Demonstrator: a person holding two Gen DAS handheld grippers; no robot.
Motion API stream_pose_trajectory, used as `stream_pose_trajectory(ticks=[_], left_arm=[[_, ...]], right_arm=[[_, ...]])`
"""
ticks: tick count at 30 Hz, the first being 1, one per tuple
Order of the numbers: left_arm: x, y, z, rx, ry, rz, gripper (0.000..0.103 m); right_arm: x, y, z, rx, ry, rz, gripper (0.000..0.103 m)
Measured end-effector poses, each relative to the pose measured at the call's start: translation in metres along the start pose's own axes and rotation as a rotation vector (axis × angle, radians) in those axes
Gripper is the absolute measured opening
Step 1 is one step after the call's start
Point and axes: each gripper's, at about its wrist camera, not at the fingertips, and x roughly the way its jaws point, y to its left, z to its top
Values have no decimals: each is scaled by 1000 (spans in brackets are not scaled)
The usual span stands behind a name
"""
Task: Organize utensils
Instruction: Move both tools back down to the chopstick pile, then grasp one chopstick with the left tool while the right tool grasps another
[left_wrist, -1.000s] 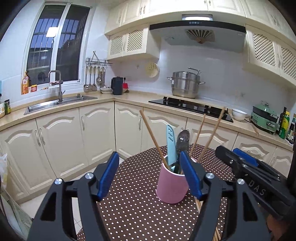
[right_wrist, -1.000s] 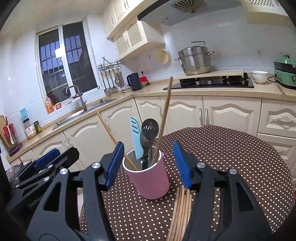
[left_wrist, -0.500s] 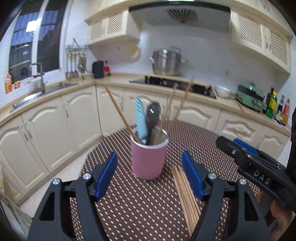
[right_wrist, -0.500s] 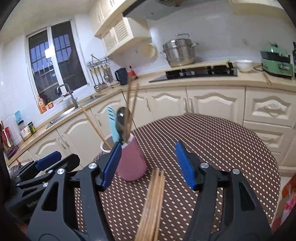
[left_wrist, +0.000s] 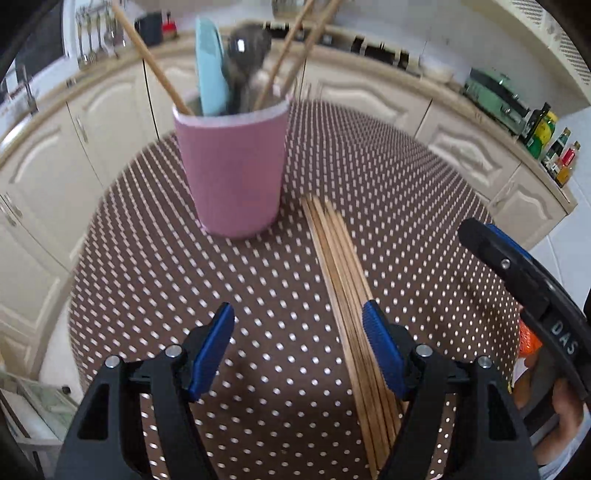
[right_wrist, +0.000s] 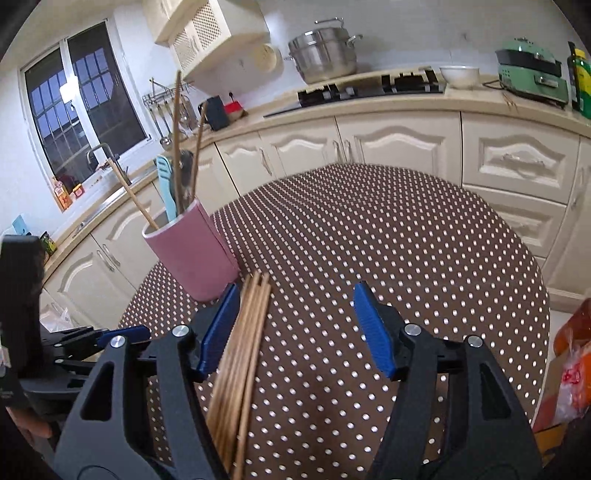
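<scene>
**Both my grippers have dipped down to the sticks**

A moment ago I was looking across at the pink cup (left_wrist: 232, 166) with both grippers held up. Now both have come down and tipped toward the table (left_wrist: 424, 206). The cup sits farther ahead of me, and the loose bundle of wooden chopsticks (left_wrist: 343, 280) lies flat right in front.

My left gripper (left_wrist: 298, 350) has its jaws apart with nothing in them. The chopsticks run just inside its right finger, and I cannot tell if they touch it. My right gripper (right_wrist: 293, 326) is opening its jaws wider. The same bundle (right_wrist: 243, 343) lies between them, close to its left finger, and the pads are not pressing on it.

I think this means the next job is to pick up sticks and stand them in the cup, where some sticks, a blue tool (left_wrist: 210, 62) and a dark spoon (left_wrist: 245, 55) already stand.

The far ends of the sticks stop just beside the cup's bottom, so a push forward could bump it. My two grippers are near each other, one on each side of the bundle. There is lots of bare spotted cloth to the right of my right gripper, and to the left of my left one. The table's round edge is close behind the cup.
</scene>
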Motion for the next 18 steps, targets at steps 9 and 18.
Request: stream_pose_trajectory(ticks=[9,18], left_arm=[[32,0,-4,-24,101,15,70],[49,-10,9,-8,106,61,70]], right_arm=[[11,-11,-13,21,44,0,65],[14,-17,-16,32,55,9,65]])
